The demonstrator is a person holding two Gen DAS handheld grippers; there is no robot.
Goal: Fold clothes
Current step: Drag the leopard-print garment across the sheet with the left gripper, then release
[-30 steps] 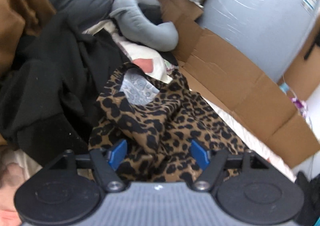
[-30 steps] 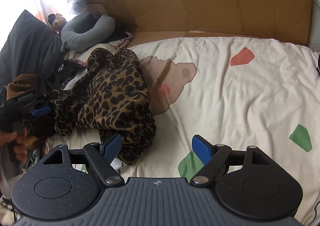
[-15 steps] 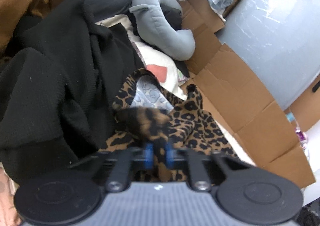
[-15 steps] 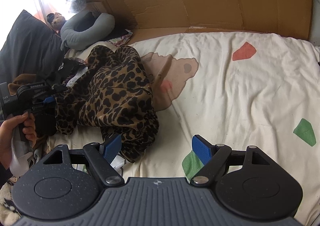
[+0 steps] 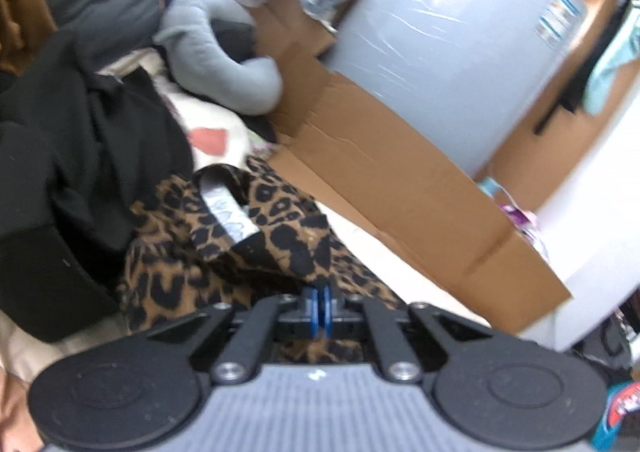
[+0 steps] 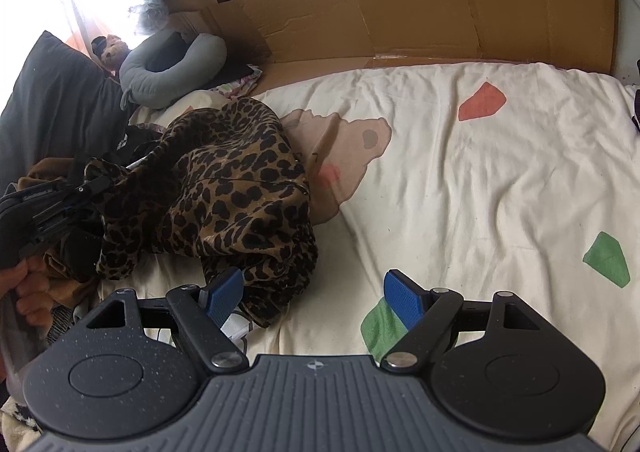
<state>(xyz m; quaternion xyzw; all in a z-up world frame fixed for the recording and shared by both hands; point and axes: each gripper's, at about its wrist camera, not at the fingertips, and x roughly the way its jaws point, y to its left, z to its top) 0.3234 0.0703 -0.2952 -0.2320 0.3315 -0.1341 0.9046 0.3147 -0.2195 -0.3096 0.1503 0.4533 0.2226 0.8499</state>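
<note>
A leopard-print garment [image 6: 232, 195] lies crumpled on the left of a cream bedsheet [image 6: 460, 179] with coloured patches. In the left wrist view my left gripper [image 5: 321, 308] is shut on a fold of the leopard-print garment [image 5: 280, 236] and lifts it. From the right wrist view the left gripper [image 6: 86, 187] holds the garment's left edge. My right gripper [image 6: 314, 298] is open and empty, low over the sheet at the garment's near edge; its left pad [image 6: 224, 294] is beside the cloth.
A pile of black clothes [image 5: 68, 171] and a brown garment [image 5: 20, 19] lie left of the leopard garment. A grey neck pillow [image 6: 168, 67], a dark pillow [image 6: 52, 99] and flattened cardboard [image 6: 440, 11] line the back. A big grey wrapped roll [image 5: 452, 51] stands behind the cardboard.
My left gripper has shut on the leopard-print garment and pulled a fold of it up and left. My right gripper has stayed open and barely moved.
</note>
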